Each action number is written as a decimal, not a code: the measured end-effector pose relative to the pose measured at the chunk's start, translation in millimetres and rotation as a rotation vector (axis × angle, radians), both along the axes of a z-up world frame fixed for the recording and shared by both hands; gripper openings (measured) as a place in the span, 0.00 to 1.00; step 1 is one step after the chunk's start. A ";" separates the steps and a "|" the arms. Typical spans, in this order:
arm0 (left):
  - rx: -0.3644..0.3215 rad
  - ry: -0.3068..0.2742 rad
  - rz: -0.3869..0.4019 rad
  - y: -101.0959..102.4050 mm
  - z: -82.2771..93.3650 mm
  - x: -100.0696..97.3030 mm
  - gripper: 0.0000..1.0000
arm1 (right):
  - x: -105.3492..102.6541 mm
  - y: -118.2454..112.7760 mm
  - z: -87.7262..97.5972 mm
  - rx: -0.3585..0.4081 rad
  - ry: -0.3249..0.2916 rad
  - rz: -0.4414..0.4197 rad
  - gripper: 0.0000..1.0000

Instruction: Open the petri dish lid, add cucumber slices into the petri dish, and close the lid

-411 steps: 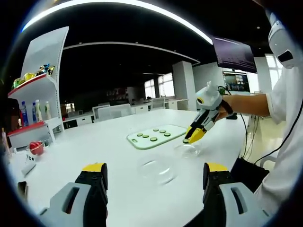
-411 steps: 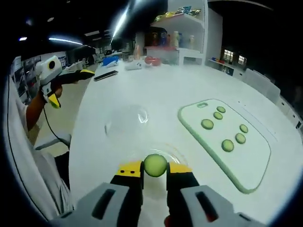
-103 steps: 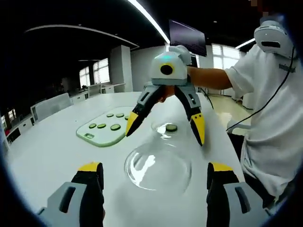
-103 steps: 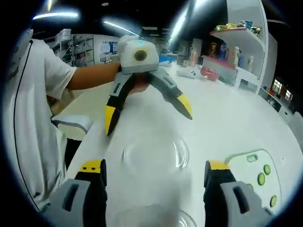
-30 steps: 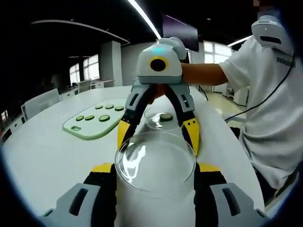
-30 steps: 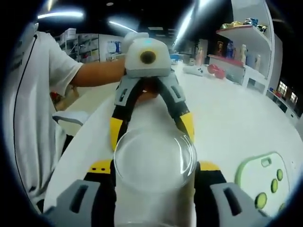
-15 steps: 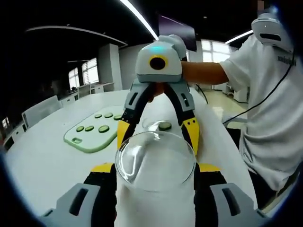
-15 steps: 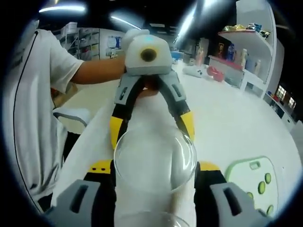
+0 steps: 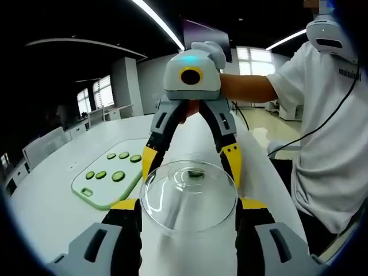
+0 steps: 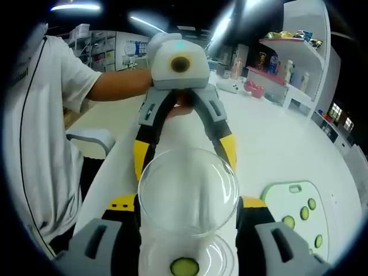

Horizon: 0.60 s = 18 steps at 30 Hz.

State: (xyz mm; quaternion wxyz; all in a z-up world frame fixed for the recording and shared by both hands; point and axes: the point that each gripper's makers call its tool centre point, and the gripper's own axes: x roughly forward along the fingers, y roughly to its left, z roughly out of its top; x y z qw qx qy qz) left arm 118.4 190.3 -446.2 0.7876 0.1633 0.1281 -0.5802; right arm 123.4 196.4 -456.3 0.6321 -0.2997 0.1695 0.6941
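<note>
The clear round petri dish lid is held above the white table between both grippers, which face each other. My left gripper has its yellow-tipped jaws pressed on the lid's near rim sides. My right gripper clamps the far rim from opposite. In the right gripper view, the right gripper holds the lid, with the left gripper across from it. The dish base lies below with one cucumber slice inside. That slice also shows through the lid.
A pale green cutting board with several cucumber slices lies on the table beside the dish, also seen as the board. A person in a white shirt stands at the table edge. A shelf with bottles stands behind.
Both grippers have lifted the lid together, higher off the table. The dish base with its cucumber slice has come into the bottom of the right gripper view.
</note>
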 end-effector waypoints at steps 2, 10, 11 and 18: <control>-0.001 -0.003 -0.010 -6.0 1.5 0.8 0.65 | 1.7 -6.6 1.0 -0.001 -0.002 -0.010 0.66; -0.003 -0.007 -0.047 -30.0 -1.3 4.6 0.65 | 4.6 -32.7 -0.1 -0.009 -0.011 -0.049 0.66; -0.005 -0.007 -0.052 -32.8 -1.7 5.0 0.65 | 4.5 -35.8 -0.3 -0.008 -0.012 -0.054 0.66; -0.009 -0.001 -0.083 -50.6 -2.9 7.5 0.65 | 7.5 -55.2 -1.8 -0.009 -0.002 -0.084 0.66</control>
